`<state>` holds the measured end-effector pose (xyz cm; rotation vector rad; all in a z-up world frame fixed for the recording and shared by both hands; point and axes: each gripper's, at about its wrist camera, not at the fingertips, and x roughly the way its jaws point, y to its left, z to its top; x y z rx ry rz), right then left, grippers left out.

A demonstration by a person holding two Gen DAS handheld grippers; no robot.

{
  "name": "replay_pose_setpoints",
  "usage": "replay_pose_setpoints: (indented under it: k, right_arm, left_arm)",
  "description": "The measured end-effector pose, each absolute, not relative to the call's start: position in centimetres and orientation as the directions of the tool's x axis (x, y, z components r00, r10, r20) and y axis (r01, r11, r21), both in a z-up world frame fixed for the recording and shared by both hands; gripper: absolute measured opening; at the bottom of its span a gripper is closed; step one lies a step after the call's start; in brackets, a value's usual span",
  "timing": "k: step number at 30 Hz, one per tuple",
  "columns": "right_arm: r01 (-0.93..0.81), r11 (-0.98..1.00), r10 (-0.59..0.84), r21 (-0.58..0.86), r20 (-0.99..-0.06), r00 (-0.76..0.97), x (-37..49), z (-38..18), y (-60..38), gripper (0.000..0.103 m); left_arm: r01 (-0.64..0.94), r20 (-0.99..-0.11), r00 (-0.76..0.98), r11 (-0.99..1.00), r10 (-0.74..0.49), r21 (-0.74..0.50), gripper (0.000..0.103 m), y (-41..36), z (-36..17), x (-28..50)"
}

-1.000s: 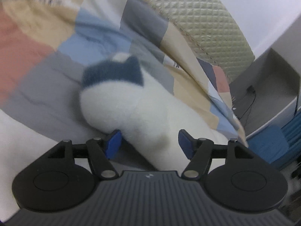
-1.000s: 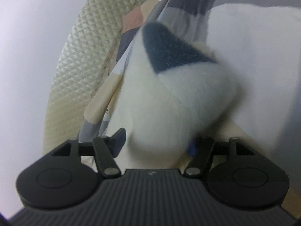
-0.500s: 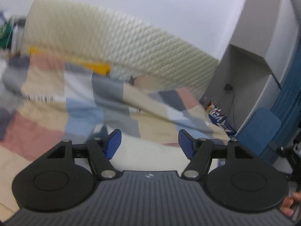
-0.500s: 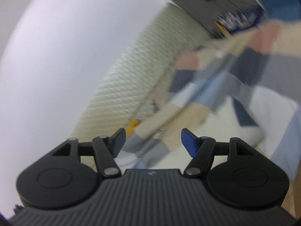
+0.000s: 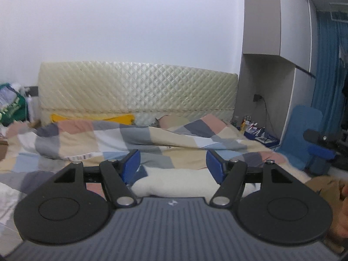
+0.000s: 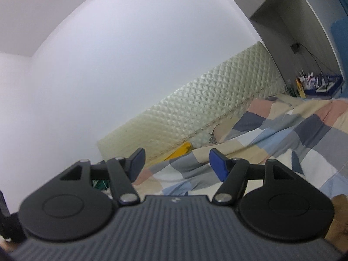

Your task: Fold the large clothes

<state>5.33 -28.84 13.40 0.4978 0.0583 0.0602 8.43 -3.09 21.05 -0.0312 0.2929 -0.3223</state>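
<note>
The left hand-held gripper was open and held nothing. The right hand-held gripper was open too, with only air between its blue pads. Both were up above the bed, apart from the cloth. The fluffy white top lay on the checked blanket, just below the left one.

The next step was likely to come back down and pick an edge to fold. To do it well, each hand-held gripper should pinch one corner of the same edge and lift evenly, so the top would not bunch up.

There was one top, one blanket and two hand-held grippers.
</note>
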Motion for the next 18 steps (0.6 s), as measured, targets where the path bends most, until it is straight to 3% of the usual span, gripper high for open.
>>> replay_pose_setpoints:
  k: [7,18]
  right_arm:
    - [-0.017,0.935,0.04,0.353,-0.059,0.997,2.6,10.6,-25.5,0.069]
    - [0.062,0.972,-0.025,0.226,-0.163,0.986,3.0,3.1,-22.9,0.069]
  left_arm:
    - [0.275,-0.276,0.922,0.961,-0.271,-0.025,0.072,-1.7,16.9,3.7]
    - [0.273,-0.296,0.916,0.962,-0.269,-0.029,0.072,-2.0,9.5,4.1]
